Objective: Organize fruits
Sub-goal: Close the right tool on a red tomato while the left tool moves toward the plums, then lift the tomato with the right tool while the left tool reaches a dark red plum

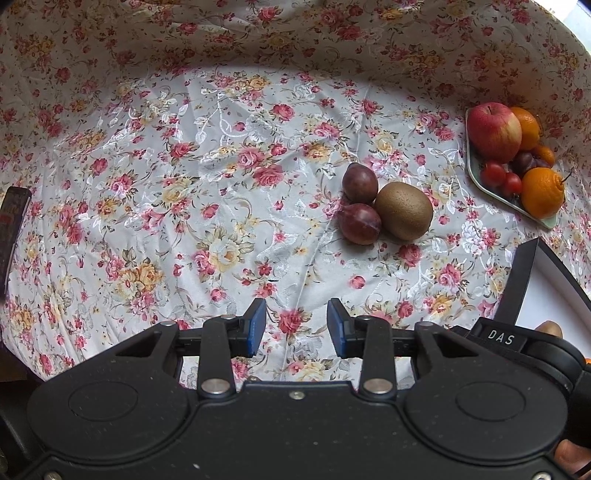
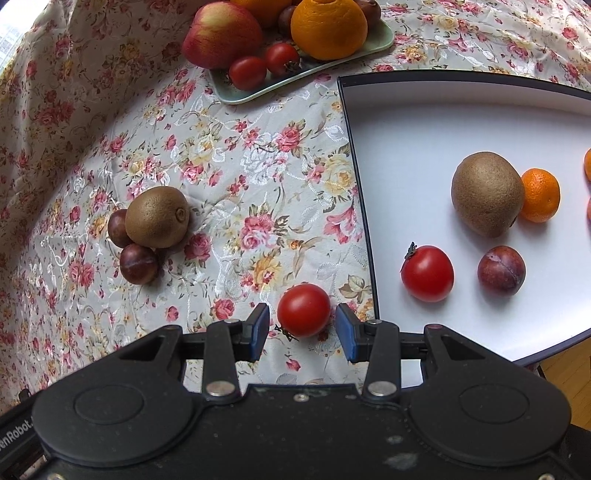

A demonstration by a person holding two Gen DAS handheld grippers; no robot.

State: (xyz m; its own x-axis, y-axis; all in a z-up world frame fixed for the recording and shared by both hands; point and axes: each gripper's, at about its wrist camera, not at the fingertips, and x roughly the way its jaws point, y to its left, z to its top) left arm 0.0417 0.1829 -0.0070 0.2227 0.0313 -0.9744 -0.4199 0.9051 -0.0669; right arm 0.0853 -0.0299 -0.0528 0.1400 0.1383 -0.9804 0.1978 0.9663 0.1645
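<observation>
My right gripper (image 2: 300,328) points down at the floral tablecloth with a red tomato (image 2: 303,309) between its blue pads; a small gap shows on each side, so it stands open. A kiwi (image 2: 158,216) and two dark plums (image 2: 138,263) lie together to its left. The white tray (image 2: 406,122) on the right holds a kiwi (image 2: 487,193), a tomato (image 2: 427,273), a plum (image 2: 501,269) and a mandarin (image 2: 540,195). My left gripper (image 1: 296,326) hangs open over bare cloth, with the kiwi (image 1: 404,210) and plums (image 1: 359,182) ahead of it.
A pale green dish (image 2: 258,94) at the back holds an apple (image 2: 221,35), oranges (image 2: 328,27) and small tomatoes (image 2: 247,72). The dish (image 1: 476,177) also shows at the right of the left wrist view. The tray's dark rim (image 1: 517,280) stands by the left gripper.
</observation>
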